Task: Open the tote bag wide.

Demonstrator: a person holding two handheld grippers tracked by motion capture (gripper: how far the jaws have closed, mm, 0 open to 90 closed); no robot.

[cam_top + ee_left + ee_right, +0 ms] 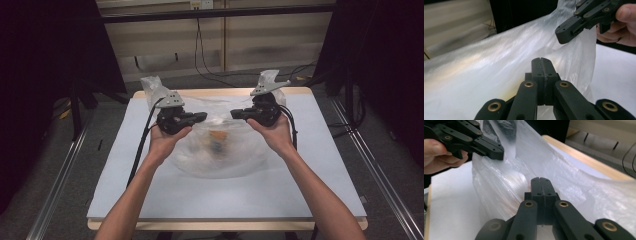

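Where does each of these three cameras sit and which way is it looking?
High view: above the person's side, facing forward and down on the table; both forearms, the left gripper and right gripper show.
Left gripper view: rides the left gripper, along its shut jaws at the plastic bag; right gripper beyond.
Right gripper view: rides the right gripper, facing the bag; left gripper beyond.
All share the bag.

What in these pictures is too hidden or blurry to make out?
- High view: the orange and dark things inside the bag; blurred behind cloudy plastic.
- Both gripper views: whether the closed jaws pinch plastic; the bag lies behind them.
- High view: table's near edge; forearms cover parts of it.
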